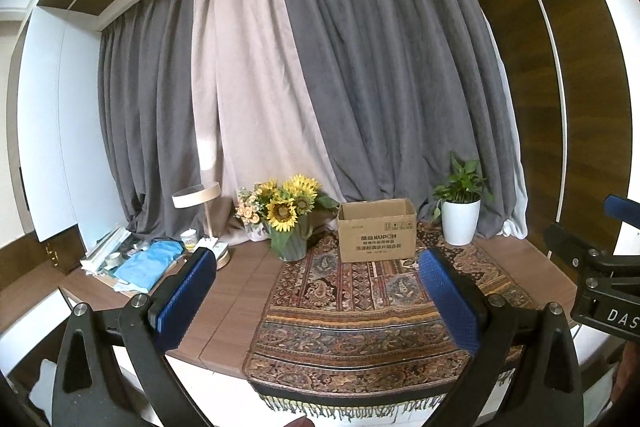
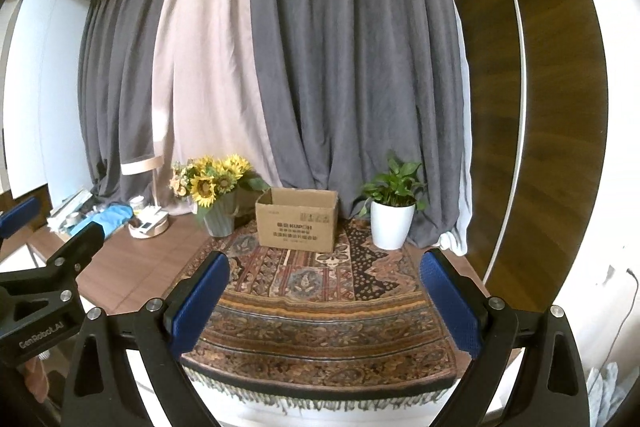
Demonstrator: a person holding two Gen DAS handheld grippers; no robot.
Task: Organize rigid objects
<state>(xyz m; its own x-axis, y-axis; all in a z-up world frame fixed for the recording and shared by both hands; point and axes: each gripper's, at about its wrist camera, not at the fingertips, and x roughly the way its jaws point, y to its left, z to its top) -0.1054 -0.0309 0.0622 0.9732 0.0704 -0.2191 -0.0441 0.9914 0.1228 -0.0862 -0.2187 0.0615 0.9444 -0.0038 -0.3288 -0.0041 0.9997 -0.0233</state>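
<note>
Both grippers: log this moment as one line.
left gripper: open, empty | right gripper: open, empty | cardboard box: open top, on patterned cloth | task: not started

Both fisheye views were soft and evenly lit, fairly dim, with no hard shadows. Daylight glowed faintly through the pale pink curtain panel (image 1: 244, 99) between the grey drapes. Straight lines bowed strongly toward the edges, where black corners vignetted each frame. The patterned fringed rug (image 2: 320, 307) stayed reasonably sharp.
</note>
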